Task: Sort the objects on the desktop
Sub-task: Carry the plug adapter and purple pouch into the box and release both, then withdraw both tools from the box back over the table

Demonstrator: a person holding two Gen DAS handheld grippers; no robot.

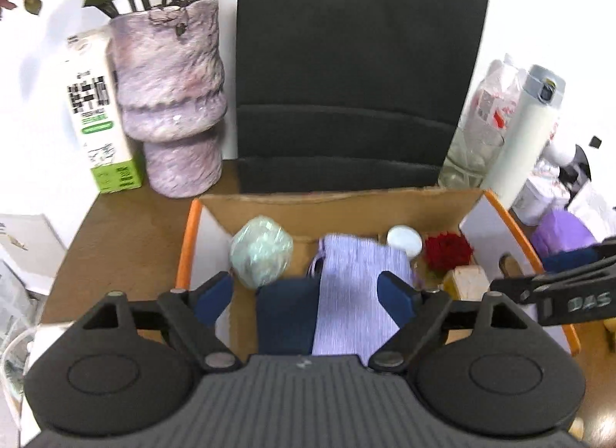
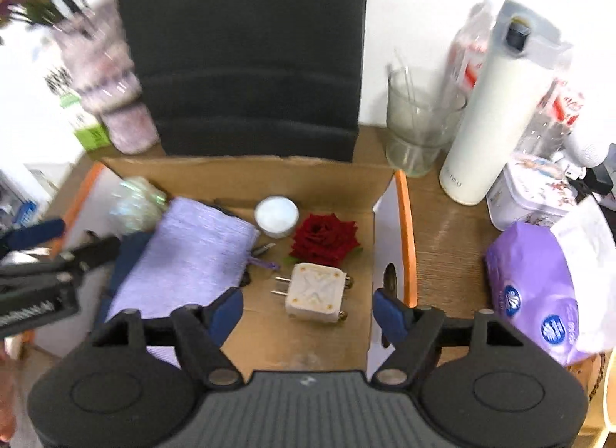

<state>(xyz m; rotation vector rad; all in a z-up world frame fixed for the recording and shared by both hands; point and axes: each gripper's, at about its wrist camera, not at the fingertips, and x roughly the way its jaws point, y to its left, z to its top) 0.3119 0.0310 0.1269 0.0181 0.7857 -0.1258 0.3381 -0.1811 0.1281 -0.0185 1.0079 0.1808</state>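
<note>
Hovering over an open cardboard box with orange-edged flaps [image 2: 404, 224], both pairs of jaws stand released and grasp nothing.

Between the left gripper [image 1: 306, 294]'s blue pads lie a folded lavender ribbed cloth [image 1: 354, 294] and, touching its left edge, a dark blue cloth [image 1: 285, 313]. Just past the left pad sits a pale green iridescent wrapped ball [image 1: 261, 251]. Beyond the right pad are a small white round tin [image 1: 404, 240], a dark red rose head [image 1: 446, 251] and the cream block of a plug adapter [image 1: 467, 280]. The right gripper reaches in from the right edge; the letters "DAS" can be read on its arm.

Between the right gripper [image 2: 308, 311]'s pads, on the box floor, lies the cream square plug adapter [image 2: 315, 292] with two flat prongs and an X moulded in its face. The rose [image 2: 323, 240] and the tin [image 2: 276, 215] lie just beyond it, the lavender cloth [image 2: 184, 259] past the left pad.

Outside the box on the wooden counter [image 2: 442, 255], past the right pad: a purple tissue pack [image 2: 535, 294] with blue round emblems, a tall white flask [image 2: 489, 113], and a clear glass tumbler [image 2: 419, 120]. Behind the box stands a black chair back [image 1: 358, 62]. Far left are a mottled purple vase [image 1: 173, 101] and a white-and-green carton [image 1: 102, 113], its print too blurred to read.
</note>
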